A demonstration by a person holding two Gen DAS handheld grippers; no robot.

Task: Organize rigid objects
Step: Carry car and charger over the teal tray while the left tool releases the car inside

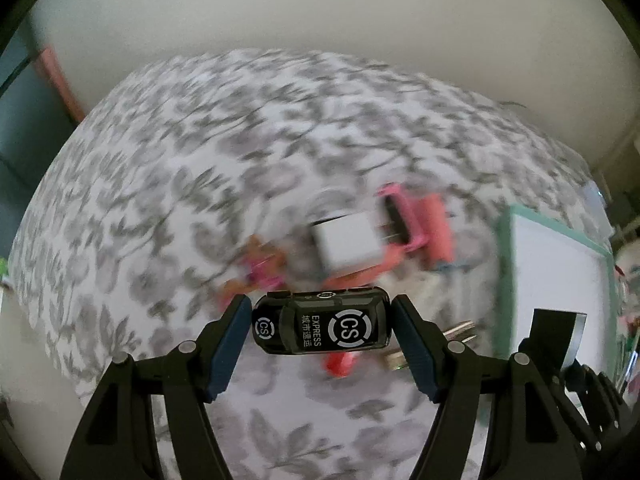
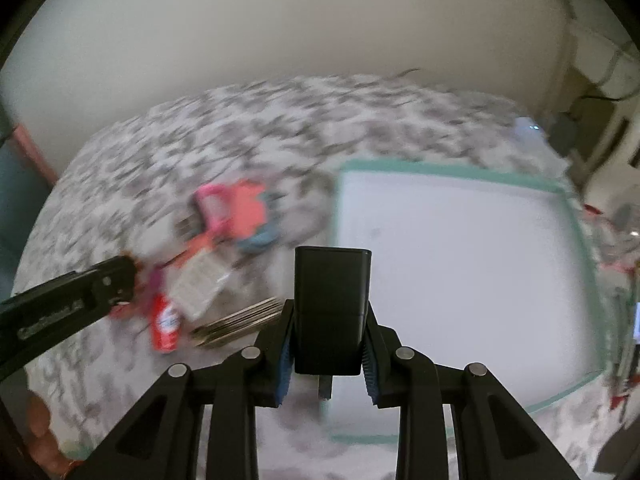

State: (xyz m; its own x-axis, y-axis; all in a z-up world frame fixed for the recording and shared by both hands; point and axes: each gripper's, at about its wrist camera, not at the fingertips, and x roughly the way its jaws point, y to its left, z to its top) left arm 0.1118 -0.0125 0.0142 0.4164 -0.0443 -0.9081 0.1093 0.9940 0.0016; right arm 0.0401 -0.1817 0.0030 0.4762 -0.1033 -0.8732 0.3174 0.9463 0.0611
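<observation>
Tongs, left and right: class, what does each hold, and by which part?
Left tongs hold a black toy van by its two ends. Right tongs hold a black charger by its sides, near the bottom.

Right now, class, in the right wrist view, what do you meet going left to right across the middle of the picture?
Left gripper → red tag → keys → black block held in the right gripper → white tray.
</observation>
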